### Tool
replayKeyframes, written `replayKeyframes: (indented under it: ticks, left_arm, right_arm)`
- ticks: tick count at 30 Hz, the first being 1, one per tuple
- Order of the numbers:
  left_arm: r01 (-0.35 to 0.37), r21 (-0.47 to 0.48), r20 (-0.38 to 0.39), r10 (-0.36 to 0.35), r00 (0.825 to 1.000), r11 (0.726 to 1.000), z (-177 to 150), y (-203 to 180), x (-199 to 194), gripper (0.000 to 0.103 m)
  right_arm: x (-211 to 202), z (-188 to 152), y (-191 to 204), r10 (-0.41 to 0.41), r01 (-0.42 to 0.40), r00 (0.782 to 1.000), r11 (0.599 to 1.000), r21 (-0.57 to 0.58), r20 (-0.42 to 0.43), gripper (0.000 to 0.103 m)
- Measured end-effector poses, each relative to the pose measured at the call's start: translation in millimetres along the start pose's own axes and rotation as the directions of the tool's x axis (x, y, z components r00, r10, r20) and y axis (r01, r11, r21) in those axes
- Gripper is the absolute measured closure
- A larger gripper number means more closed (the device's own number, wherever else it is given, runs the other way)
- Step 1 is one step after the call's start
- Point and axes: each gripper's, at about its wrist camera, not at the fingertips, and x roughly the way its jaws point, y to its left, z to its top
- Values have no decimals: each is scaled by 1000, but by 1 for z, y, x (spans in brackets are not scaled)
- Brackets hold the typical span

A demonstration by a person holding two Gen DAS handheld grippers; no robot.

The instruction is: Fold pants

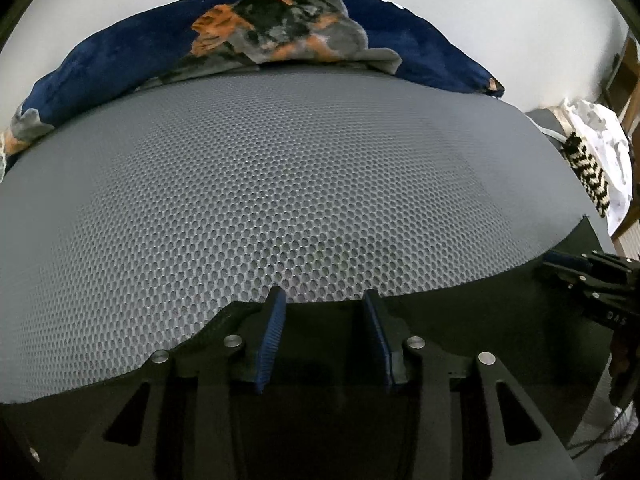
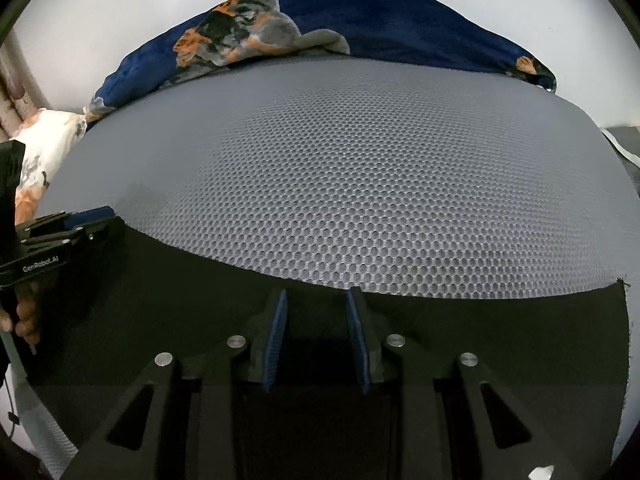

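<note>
Black pants lie flat along the near edge of a grey honeycomb mat; they also show in the right wrist view. My left gripper is open, its blue-padded fingers just above the pants' far edge. It also shows at the left of the right wrist view. My right gripper is open over the pants' far edge, holding nothing. It also shows at the right of the left wrist view.
A navy blanket with a dog print lies bunched along the mat's far edge, also in the right wrist view. White patterned cloth and a striped item sit at the right. A floral pillow lies left.
</note>
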Motion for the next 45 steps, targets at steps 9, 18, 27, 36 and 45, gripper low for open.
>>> replayKeyframes:
  ticks: [9, 18, 27, 36, 45]
  left_arm:
    - [-28, 23, 13, 27, 1000, 999, -2, -14, -23, 58]
    - [-83, 2, 33, 82, 996, 997, -36, -28, -61, 53]
    - [-143, -99, -19, 141, 990, 985, -78, -16, -75, 53]
    - [-160, -169, -39, 156, 987, 973, -90, -21, -77, 52]
    - [4, -234, -47, -15, 999, 972, -86, -36, -81, 47]
  right_arm:
    - [-24, -20, -16, -33, 32, 999, 999, 39, 28, 70]
    - [-40, -44, -48, -75, 71, 996, 994, 78, 42, 65]
    - [-59, -79, -120, -146, 141, 989, 976, 164, 19, 63]
    - [-89, -94, -206, -173, 177, 984, 957, 229, -38, 63]
    - [-96, -96, -303, 232, -181, 970, 884, 431, -70, 62]
